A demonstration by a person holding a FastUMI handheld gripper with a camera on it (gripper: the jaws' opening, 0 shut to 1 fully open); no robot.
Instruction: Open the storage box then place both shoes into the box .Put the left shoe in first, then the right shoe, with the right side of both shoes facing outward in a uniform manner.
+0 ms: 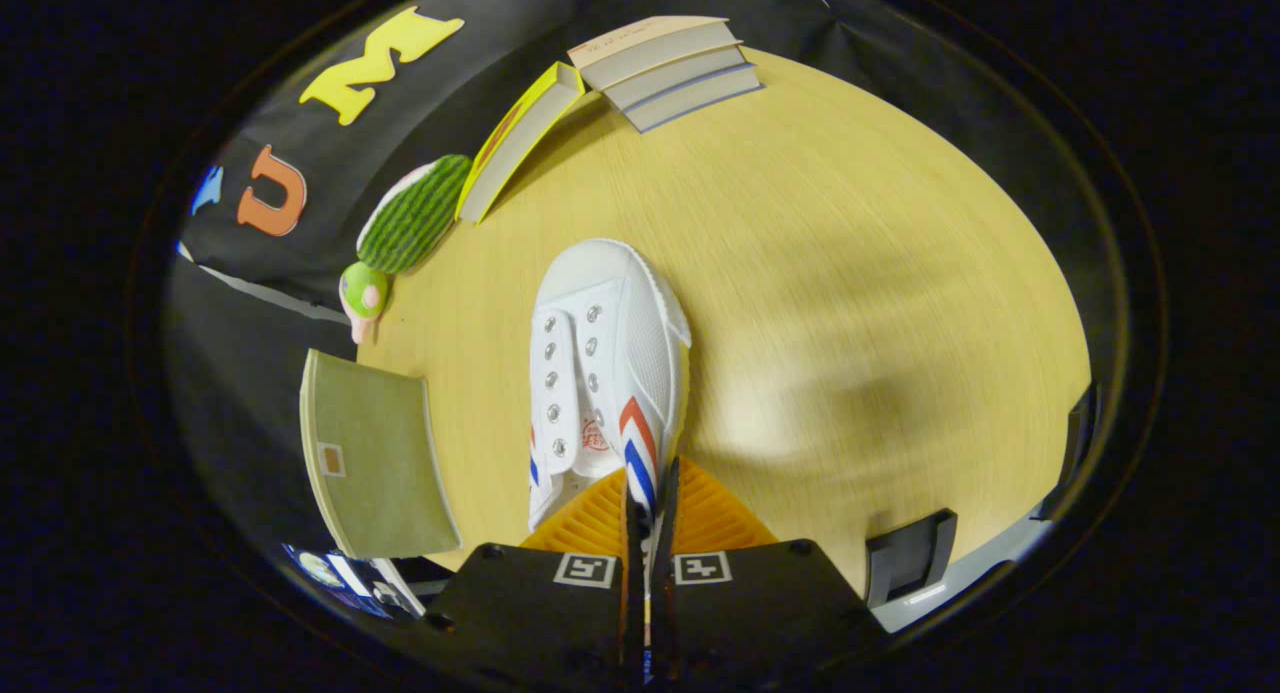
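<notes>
A light wooden table (850, 273) is spreading out under soft shadows, and black cloth (480, 63) is hanging along its far-left side.

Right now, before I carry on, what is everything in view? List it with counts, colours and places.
shoe: one, white with red and blue stripes, its side wall pinched between the fingers, toe pointing away over the table
table: one, light wood, under everything
stacked books: three, pale pages, at the table's far edge
yellow book: one, leaning against the stack
plush toy: one, green striped, beside the yellow book
olive book: one, flat, left of the shoe
black brackets: two, at the table's near right edge
tool: one, orange fingers, black body, shut on the shoe's side wall
</notes>
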